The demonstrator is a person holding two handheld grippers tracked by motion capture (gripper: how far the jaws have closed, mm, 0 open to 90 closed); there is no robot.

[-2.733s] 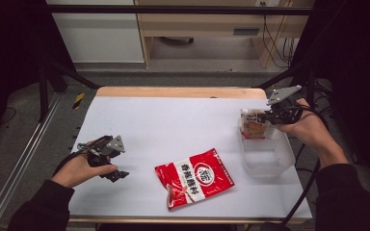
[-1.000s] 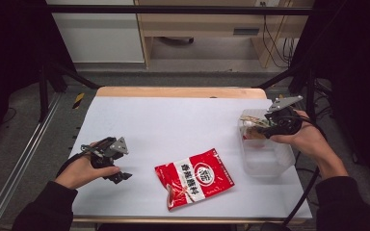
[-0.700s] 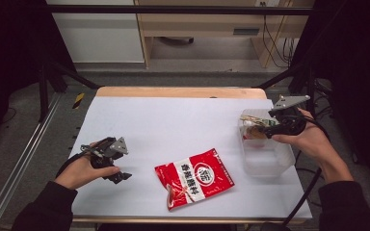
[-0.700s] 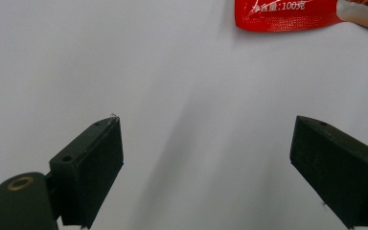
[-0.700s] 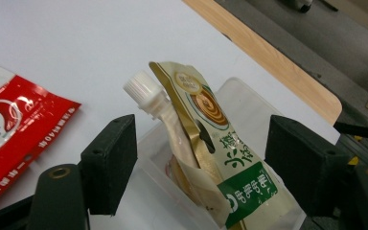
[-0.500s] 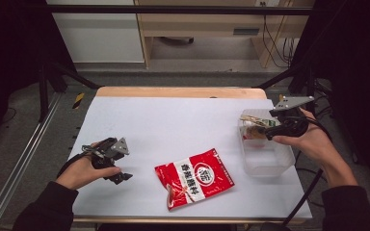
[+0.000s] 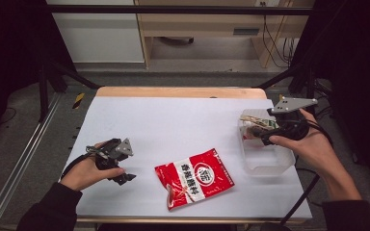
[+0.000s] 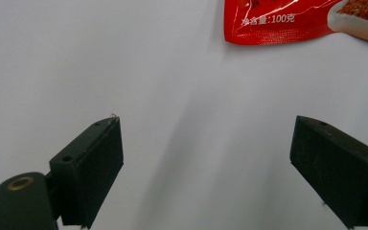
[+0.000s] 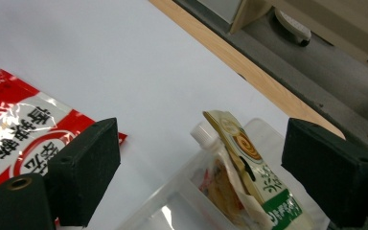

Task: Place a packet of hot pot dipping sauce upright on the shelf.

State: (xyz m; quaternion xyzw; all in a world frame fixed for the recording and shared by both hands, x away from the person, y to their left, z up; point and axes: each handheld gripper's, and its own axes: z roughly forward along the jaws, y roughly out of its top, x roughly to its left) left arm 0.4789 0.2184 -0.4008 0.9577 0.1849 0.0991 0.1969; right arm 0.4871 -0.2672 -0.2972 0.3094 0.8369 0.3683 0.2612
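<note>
A red snack pouch [image 7: 194, 177] lies flat near the front of the white table [image 7: 173, 120]. A spouted pouch with a white cap [image 7: 257, 126] leans in the far end of a clear plastic bin [image 7: 265, 161] at the right. My right gripper [image 7: 261, 134] hovers at the bin's right rim; its jaws have just been opening and stand open, apart from the spouted pouch [image 9: 242, 163] below them. My left gripper [image 7: 124, 164] rests open at the front left, nothing between its jaws [image 8: 208, 124], with the red pouch's corner [image 8: 287, 19] ahead.
The table's wooden far edge [image 7: 183, 91] borders a grey floor and a wooden cabinet [image 7: 207, 24] behind. Black frame bars [image 7: 53, 72] stand at both sides. The red pouch [image 9: 14, 134] also lies left of the bin [image 9: 172, 206] in the right gripper view.
The right gripper lowered the spouted pouch into the bin, opened its jaws and drew back up and to the right. The pouch stays in the bin. The left hand kept still.
</note>
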